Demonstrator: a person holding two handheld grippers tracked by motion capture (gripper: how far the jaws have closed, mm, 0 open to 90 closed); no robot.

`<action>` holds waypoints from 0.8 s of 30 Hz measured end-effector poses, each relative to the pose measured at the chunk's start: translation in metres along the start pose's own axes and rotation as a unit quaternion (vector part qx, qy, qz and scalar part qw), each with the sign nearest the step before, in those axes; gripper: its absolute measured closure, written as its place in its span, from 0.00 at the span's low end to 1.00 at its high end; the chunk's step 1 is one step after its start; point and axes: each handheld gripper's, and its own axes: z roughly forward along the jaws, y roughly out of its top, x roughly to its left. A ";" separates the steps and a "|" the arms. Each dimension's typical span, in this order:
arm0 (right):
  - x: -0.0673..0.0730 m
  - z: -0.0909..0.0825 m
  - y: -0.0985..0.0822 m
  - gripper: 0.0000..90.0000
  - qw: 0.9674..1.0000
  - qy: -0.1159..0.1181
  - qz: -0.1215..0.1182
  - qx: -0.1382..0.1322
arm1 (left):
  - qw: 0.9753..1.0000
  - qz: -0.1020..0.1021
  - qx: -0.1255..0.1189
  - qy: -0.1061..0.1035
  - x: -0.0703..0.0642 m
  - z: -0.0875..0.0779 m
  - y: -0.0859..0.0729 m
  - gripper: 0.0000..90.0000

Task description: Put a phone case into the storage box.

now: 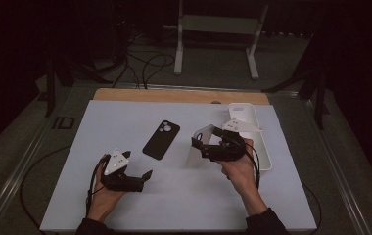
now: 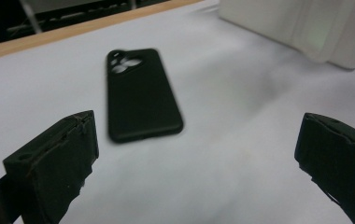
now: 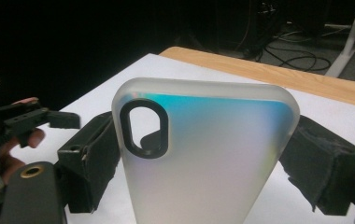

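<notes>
A black phone case lies face down in the middle of the white mat, camera cutout to the far end; it also shows as the black case ahead of the left jaws. My left gripper rests open near the front left, short of that case, nothing between its jaws. My right gripper is shut on a frosted translucent phone case, held upright by its two long sides, with its lower edge near the mat.
A long white tray stands at the mat's right side behind the right hand. The mat lies on a wooden tabletop. Cables and a white stand are on the floor beyond.
</notes>
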 end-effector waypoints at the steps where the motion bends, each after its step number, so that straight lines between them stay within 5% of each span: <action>1: -0.001 0.000 0.001 0.19 1.000 -0.002 -0.001 0.000 | 1.000 0.003 0.002 0.004 0.002 -0.003 -0.002 0.00; 24: -0.033 0.003 0.023 0.19 0.999 -0.039 0.005 0.009 | 0.999 -0.010 -0.006 0.035 0.022 -0.033 -0.026 0.00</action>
